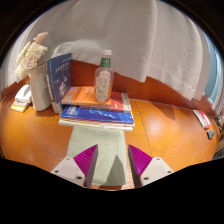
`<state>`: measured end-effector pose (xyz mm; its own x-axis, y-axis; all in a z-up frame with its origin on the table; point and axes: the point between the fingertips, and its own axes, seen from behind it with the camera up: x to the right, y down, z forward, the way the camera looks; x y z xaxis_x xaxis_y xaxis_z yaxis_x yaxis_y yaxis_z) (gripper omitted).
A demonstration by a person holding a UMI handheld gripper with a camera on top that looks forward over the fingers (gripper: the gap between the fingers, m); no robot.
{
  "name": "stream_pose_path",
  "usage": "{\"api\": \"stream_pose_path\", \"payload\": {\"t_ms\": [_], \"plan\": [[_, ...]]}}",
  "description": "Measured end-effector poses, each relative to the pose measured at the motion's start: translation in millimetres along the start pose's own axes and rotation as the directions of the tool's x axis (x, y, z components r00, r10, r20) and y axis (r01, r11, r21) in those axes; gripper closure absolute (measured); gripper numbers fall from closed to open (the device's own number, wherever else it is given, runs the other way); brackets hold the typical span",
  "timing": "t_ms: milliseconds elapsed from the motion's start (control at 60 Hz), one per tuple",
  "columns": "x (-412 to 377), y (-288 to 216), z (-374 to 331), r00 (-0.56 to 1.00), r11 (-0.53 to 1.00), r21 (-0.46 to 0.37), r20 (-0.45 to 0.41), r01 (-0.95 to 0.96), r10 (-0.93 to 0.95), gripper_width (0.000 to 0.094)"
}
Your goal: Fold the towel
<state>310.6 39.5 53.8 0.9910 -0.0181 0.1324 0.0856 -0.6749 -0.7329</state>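
Note:
A pale grey-green towel [112, 148] fills the space between my fingers and runs forward from them over the wooden table [170, 128]. A darker folded ridge of it shows between the magenta pads [86, 158]. My gripper [112, 166] is narrowed on the towel, and both pads touch the cloth at its sides. The part of the towel below the fingers is hidden.
Just beyond the towel lies a stack of books [97, 108] with a clear bottle [103, 78] behind it. To the left stand an upright blue book [60, 75] and a white vase of flowers [38, 80]. A white curtain [130, 40] hangs behind. Small items [203, 120] lie at the far right.

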Motion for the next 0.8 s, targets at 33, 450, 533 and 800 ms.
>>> {"api": "stream_pose_path", "payload": {"t_ms": [33,450,533,800], "plan": [[0.1,-7.3,-9.2,1.000,1.000,0.026,0.001,-0.010,0.010,0.0312],[-118.2,-82.4,-198.7,0.983,0.953,0.255,0.125,-0.164,0.136,0.0205],[-143.1,-68.4,-223.4,0.979,0.947,0.259,0.132,-0.188,0.159,0.0206],[-198.0,-12.5,-277.0,0.987,0.965,0.225,0.110,-0.138,0.115,0.0205]]}}
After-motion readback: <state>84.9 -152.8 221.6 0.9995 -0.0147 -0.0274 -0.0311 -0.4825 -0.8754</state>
